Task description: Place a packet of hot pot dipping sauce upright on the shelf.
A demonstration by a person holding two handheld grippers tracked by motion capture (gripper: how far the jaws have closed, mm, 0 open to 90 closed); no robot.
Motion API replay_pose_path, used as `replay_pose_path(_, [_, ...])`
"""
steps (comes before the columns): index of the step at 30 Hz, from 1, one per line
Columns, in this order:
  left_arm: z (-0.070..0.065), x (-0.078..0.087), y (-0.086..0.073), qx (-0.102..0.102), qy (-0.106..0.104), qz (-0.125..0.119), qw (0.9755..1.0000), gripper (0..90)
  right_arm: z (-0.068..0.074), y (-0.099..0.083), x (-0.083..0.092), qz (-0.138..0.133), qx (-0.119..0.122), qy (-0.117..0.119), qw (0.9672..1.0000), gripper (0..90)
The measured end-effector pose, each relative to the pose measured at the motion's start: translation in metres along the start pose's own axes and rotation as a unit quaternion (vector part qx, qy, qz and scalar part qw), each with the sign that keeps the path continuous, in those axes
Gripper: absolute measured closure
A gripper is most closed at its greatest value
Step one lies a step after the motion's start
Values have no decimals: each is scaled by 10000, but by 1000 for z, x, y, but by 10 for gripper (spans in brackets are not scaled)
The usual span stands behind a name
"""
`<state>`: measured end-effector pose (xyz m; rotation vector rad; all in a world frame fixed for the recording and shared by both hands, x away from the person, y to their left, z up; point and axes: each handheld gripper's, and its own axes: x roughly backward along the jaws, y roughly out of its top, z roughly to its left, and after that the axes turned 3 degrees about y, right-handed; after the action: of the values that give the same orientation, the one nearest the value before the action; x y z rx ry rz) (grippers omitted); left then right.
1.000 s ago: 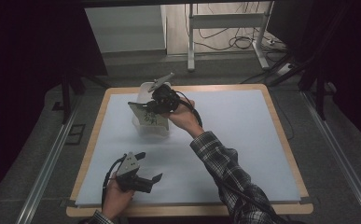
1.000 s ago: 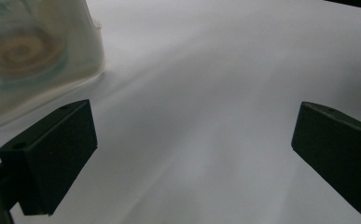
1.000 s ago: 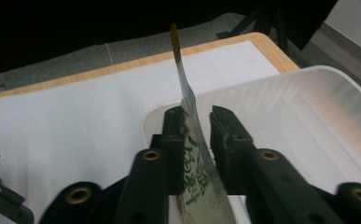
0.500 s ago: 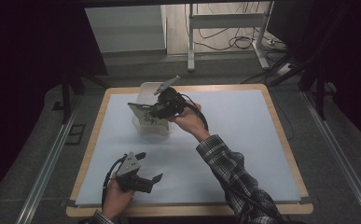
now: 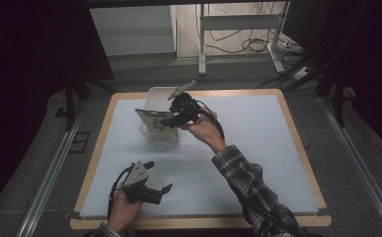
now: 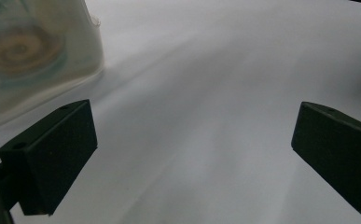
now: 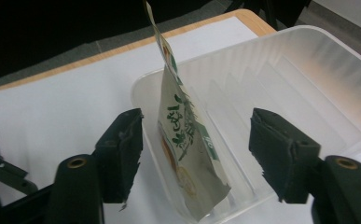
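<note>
A flat snack packet with green print stands on edge in a clear plastic container. My right gripper straddles the packet. Its jaws have just been opening, and neither pad touches the packet between them. From above, the right gripper hovers at the near right side of the container, and the packet leans against its near wall. My left gripper rests open near the table's front edge. Nothing lies between the jaws of the left gripper, and the container shows blurred at the upper left.
A white mat covers the wooden table. Beyond the far edge stand a metal frame's legs and loose cables on the floor. Dark stands flank the table on both sides.
The right hand has drawn back slightly to the right of the container. The packet stays standing in it. The left hand has not moved.
</note>
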<state>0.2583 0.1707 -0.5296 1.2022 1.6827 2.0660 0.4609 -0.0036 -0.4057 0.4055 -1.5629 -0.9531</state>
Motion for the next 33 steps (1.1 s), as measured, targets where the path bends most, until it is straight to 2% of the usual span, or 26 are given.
replay_pose_path(7, [0,0,0,-11,-7,2,10000,0,2,-2,5,-24,-3,-46,10000,242])
replay_pose_path(9, [0,0,0,-22,-6,11,10000,0,3,-3,7,-71,-22,22,10000,177])
replay_pose_path(14, [0,-1,0,-23,-7,14,10000,0,4,-6,10,-176,-41,72,9998,114])
replay_pose_path(26, [-1,-1,0,-25,-18,17,10000,0,9,-13,20,-287,111,48,9995,28])
replay_pose_path(33, [-1,-1,0,2,-71,-3,10000,1,10,-20,29,-384,-15,68,9992,0])
